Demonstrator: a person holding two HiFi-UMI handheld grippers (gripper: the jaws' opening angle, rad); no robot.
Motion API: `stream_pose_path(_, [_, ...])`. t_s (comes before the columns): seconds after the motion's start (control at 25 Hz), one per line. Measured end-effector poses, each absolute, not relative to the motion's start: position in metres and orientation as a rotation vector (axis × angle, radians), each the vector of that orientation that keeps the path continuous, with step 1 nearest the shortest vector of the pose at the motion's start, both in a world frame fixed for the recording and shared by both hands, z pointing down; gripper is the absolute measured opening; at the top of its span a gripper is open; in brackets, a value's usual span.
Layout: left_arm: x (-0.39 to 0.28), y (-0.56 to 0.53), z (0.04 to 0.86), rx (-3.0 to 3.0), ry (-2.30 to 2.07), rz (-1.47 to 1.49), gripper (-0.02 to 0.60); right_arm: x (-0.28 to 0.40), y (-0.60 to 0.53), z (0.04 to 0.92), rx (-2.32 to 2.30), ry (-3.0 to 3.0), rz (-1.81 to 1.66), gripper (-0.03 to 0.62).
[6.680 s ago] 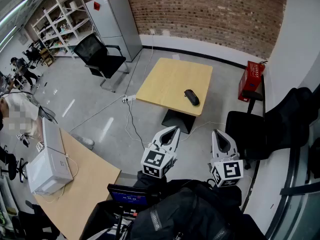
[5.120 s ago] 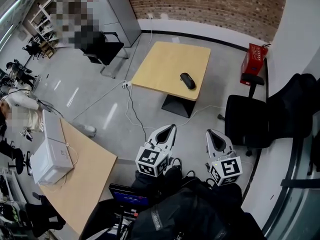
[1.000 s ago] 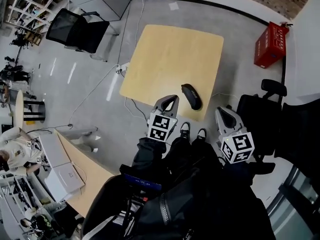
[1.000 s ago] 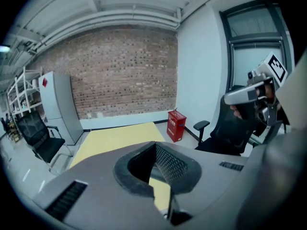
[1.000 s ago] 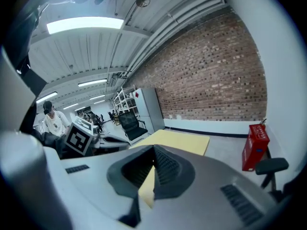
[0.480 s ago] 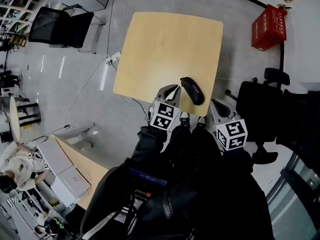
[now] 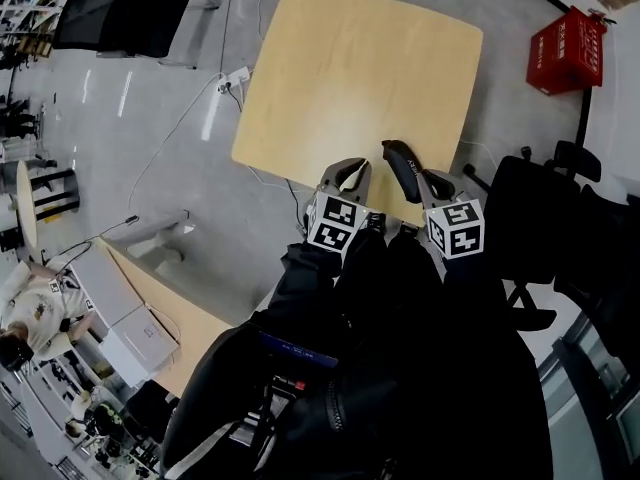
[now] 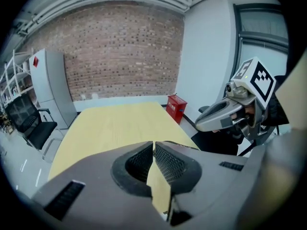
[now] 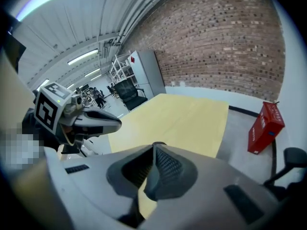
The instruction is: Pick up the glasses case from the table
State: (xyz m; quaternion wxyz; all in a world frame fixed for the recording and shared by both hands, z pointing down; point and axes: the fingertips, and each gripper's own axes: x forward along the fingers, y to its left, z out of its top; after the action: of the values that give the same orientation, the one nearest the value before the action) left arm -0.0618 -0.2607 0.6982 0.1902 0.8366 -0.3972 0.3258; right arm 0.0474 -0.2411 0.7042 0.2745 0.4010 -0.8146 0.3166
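The case [image 7: 399, 162] lies near the right corner of the table [image 7: 340, 68], on the near edge, close to the person. It is a dark, slim shape. Its long axis runs from far-left to near-right, roughly along the line in which both tongs point.

It sits between the two tongs, but not evenly. The right tongs [image 7: 424, 177] are just beside its near end, with their tips over or against its right side; the head view does not show whether they touch. The left tongs [image 7: 352, 166] stand a little apart to the left of the case, over the table's edge.

Both tongs are closed tip to tip and hold nothing. In the left gripper view only the table's bare wood shows through the gap below the tips. In the right gripper view a dark sliver peeks over the closed tips, probably the case just ahead.

The right tongs are nearer and look like the ones to take it. They would first have to open, then straddle the case across its narrow width.
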Motion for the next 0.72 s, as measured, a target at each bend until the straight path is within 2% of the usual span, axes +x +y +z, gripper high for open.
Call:
stream_pose_path(0.28, [-0.085, -0.258, 0.716, 2.277, -1.149, 0.913, 0.000, 0.033, -0.256, 0.739, 1.020, -2.121, 0.856, 0.020])
stream_pose_path(0.44, [-0.093, -0.260, 0.724, 2.254, -1.149, 0.912, 0.000, 0.026, -0.258, 0.759, 0.972, -2.071, 0.880, 0.116])
stream_pose_path(0.64, [-0.094, -0.260, 0.731, 2.235, -1.150, 0.903, 0.000, 0.025, -0.254, 0.785, 0.941, -2.000, 0.918, 0.277])
stream_pose_path(0.72, [-0.095, -0.260, 0.733, 2.231, -1.148, 0.902, 0.000, 0.024, -0.253, 0.795, 0.939, -1.966, 0.940, 0.323])
